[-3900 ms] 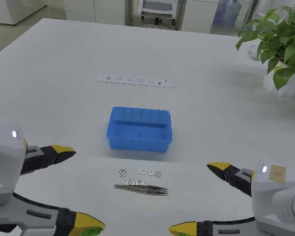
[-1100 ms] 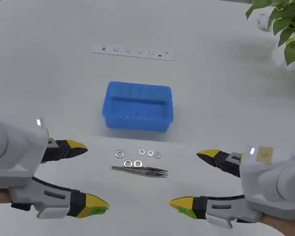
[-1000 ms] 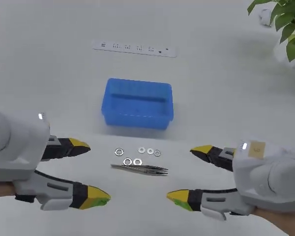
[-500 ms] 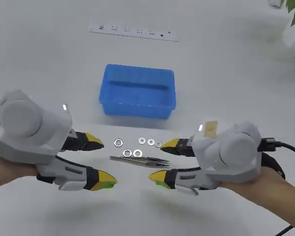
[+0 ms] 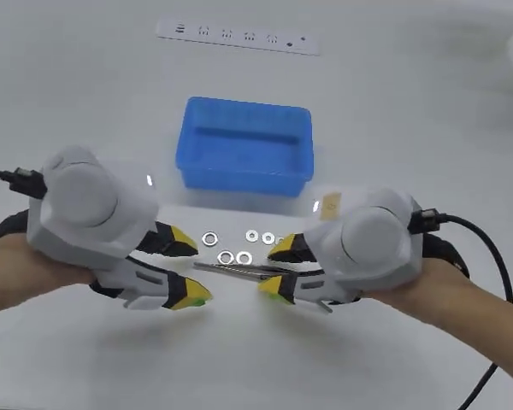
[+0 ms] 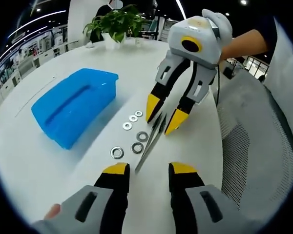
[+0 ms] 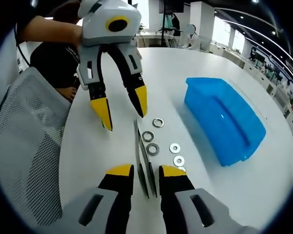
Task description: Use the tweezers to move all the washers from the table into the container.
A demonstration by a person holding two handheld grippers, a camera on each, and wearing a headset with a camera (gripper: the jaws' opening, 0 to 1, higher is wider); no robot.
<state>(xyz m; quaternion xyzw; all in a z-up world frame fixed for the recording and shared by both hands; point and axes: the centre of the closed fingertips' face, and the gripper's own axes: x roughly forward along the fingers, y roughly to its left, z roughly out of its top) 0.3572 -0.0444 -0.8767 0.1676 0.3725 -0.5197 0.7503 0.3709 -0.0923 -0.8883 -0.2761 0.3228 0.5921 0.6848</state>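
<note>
- Table [image 5: 393, 102]: white; bears everything listed.
- Container [image 5: 245, 145]: blue open tub, beyond the washers and apart from them.
- Washers [image 5: 209, 239]: loose cluster on the table between container and tweezers. The two nearest lie just beside the tweezers. In the head view the rightmost is partly covered by the right gripper.
- Tweezers [image 5: 231, 270]: flat on the table, crosswise between both grippers.
- Left gripper [image 5: 188, 269]: jaws spread moderately, empty; one tweezer end lies at the mouth of the gap.
- Right gripper [image 5: 275, 268]: jaws parted narrowly, straddling the other tweezer end; contact cannot be told.
- Power strip [image 5: 237, 36]: beyond the container.
- Mesh chair [image 6: 244, 146], plant [image 6: 115, 22]: at the table's edges.
</note>
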